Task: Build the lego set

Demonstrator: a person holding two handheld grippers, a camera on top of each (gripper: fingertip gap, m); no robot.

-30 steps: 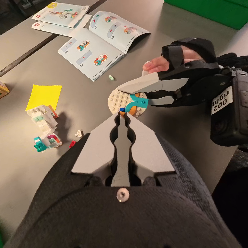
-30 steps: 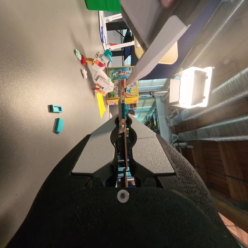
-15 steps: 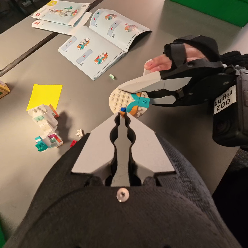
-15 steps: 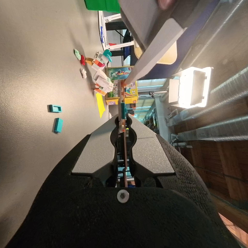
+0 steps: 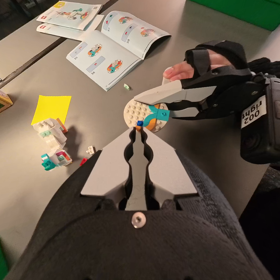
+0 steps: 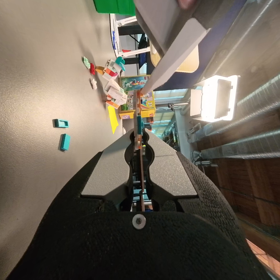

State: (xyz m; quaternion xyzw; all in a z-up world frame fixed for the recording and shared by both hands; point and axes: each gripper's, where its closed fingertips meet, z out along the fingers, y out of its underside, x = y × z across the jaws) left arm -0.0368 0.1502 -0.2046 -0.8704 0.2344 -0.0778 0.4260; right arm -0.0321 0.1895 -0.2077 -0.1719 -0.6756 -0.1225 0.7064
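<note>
A round white studded plate [image 5: 136, 112] with teal and orange tiles and a small blue stud [image 5: 140, 123] is held on edge above the table. My right gripper [image 5: 153, 104] is shut on the plate's right side. In the right wrist view [image 6: 138, 131] the plate [image 6: 137, 106] shows edge-on between its fingers. My left gripper [image 5: 137, 128] is nearly shut, with a small orange piece [image 5: 138, 130] at its tips. The tips press against the plate's near edge, just below the blue stud. The left fingertip [image 6: 145, 89] touches the plate's far end in the right wrist view.
White partial builds [image 5: 50, 134] [image 5: 56, 159] stand at the left beside a yellow paper [image 5: 51, 109]. Loose white [image 5: 90, 150], red [image 5: 83, 161] and mint [image 5: 127, 87] pieces lie around. An open booklet [image 5: 113, 50] lies behind. Two teal pieces [image 6: 61, 123] [image 6: 65, 142] and a set box [image 6: 137, 98] show too. My right fingertips sit around 5 centimeters from my left ones.
Hardly anything has changed. Both grippers keep their hold, and the plate has shifted only slightly in view.
</note>
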